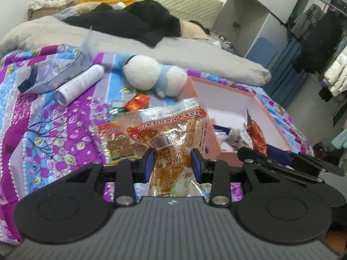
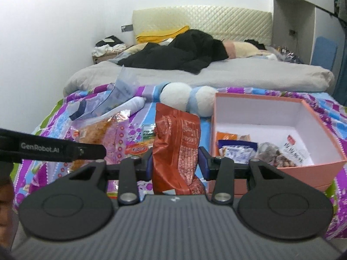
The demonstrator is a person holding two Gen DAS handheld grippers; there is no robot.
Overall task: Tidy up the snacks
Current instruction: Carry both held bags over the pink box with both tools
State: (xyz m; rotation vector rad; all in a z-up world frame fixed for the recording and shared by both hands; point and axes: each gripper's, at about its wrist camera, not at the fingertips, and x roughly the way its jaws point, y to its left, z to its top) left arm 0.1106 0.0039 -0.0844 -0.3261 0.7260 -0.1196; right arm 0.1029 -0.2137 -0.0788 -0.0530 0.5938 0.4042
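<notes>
Bedroom scene, with a floral bedspread (image 1: 54,130) serving as the work surface and a grey duvet and dark clothes lying further back. Both claws are holding snacks up off the bed, seemingly so each can be carried over the wall of the pink box (image 2: 323,164) instead of dragged.

Left gripper (image 1: 172,162) is pinching a clear packet of brown snack (image 1: 167,134) by its lower part, jaws closed in against it, packet standing upright above the fingers. Right gripper (image 2: 176,162) is clamping a red-orange pouch (image 2: 175,143) the same way, jaws narrowed onto its sides, pouch rising tall and a bit crumpled.

Box is sitting open on the bedspread to the right of both claws, with several snacks already lying on its floor: a blue-and-white packet (image 2: 235,151), a bag of nuts (image 2: 279,156) and an orange pack in the back corner. Far half of the box floor is showing bare white, so room for dropping in looks decent.

More snacks are lying loose on the bed left of the box: a flat orange packet (image 2: 138,149) and a small red wrapper (image 1: 137,101). A plush toy (image 1: 151,73) is lying just beside the box's far-left corner, and a white tube (image 1: 80,84) and a plastic bag are lying well left.

Judging: the near box wall is the edge to clear, and both claws are crowding close together, so going in one at a time seems safer.
</notes>
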